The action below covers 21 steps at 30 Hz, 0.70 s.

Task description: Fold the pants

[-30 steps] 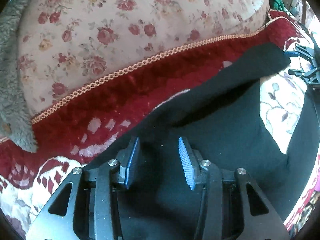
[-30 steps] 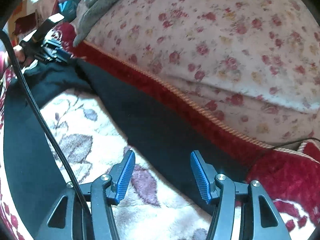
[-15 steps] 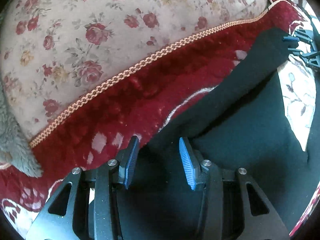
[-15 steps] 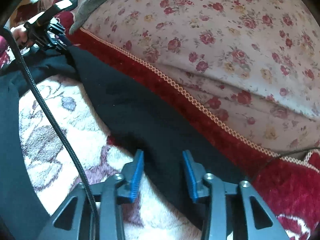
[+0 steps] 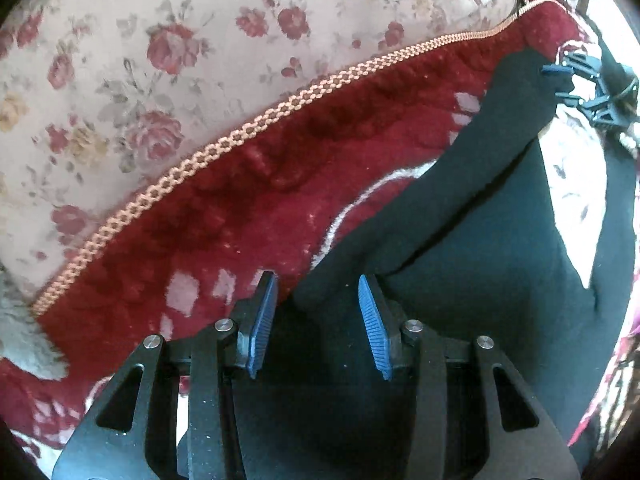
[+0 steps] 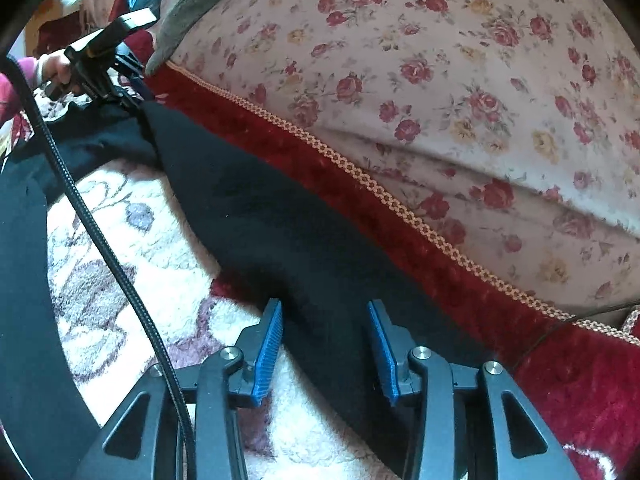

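Black pants (image 5: 472,272) lie spread on a red and cream patterned blanket (image 5: 280,200). My left gripper (image 5: 318,320) is open, its blue pads either side of the waist corner of the pants. My right gripper (image 6: 324,348) is open, straddling the edge of one black leg (image 6: 280,232) near its end. The right gripper also shows far off in the left wrist view (image 5: 560,80), at the leg's end. The left gripper shows in the right wrist view (image 6: 132,88) at the far end of the pants.
A floral cushion (image 6: 440,80) with braided orange trim (image 6: 400,208) rises behind the blanket. A grey fluffy cloth (image 6: 192,4) lies on its left end. A black cable (image 6: 100,240) runs across the right wrist view.
Both grippers moved forward and down to the pants' far edge. The right jaws narrowed from wide open, then stayed partly open around the leg edge. The left jaws stayed open.
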Motion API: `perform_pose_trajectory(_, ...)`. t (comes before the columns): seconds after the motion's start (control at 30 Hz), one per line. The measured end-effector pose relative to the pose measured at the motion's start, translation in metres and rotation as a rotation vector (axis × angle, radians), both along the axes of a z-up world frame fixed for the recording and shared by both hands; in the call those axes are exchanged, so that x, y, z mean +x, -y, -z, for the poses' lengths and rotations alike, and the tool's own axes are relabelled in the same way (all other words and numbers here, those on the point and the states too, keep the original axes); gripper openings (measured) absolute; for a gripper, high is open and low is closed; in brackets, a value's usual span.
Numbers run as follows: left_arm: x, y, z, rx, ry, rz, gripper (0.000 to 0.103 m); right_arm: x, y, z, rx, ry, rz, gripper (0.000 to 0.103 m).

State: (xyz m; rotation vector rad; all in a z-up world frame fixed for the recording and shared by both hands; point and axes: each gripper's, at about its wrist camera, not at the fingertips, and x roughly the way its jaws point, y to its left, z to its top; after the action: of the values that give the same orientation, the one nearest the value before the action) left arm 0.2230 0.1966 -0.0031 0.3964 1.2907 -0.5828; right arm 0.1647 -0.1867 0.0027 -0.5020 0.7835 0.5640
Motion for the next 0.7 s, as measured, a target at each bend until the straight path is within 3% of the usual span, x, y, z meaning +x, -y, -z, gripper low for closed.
perform_pose_trajectory(0.2,0.005,0.004,0.005,-0.088,-0.018,-0.008,0.040,0.004,-0.002,0.000,0.016,-0.018,-0.015,0.038)
perform_pose_trajectory(0.27,0.002,0.005,0.002,-0.092,-0.010,-0.020,0.034,0.005,-0.007,0.002,0.004,-0.008,-0.028,0.028)
perform_pose_trajectory(0.3,-0.004,0.007,0.000,-0.080,0.006,-0.025,0.031,0.003,-0.009,0.002,-0.010,0.002,-0.029,0.018)
perform_pose_trajectory(0.4,-0.025,0.013,-0.004,-0.042,0.054,-0.042,0.017,0.001,-0.021,-0.002,-0.054,0.056,-0.029,0.006)
perform_pose_trajectory(0.53,-0.064,0.019,-0.016,-0.021,0.114,-0.083,0.010,-0.001,-0.018,-0.017,-0.008,0.067,0.016,0.005)
perform_pose_trajectory(0.7,-0.099,0.020,-0.046,-0.063,0.201,-0.113,0.009,-0.024,-0.013,-0.049,0.011,0.117,0.035,0.004)
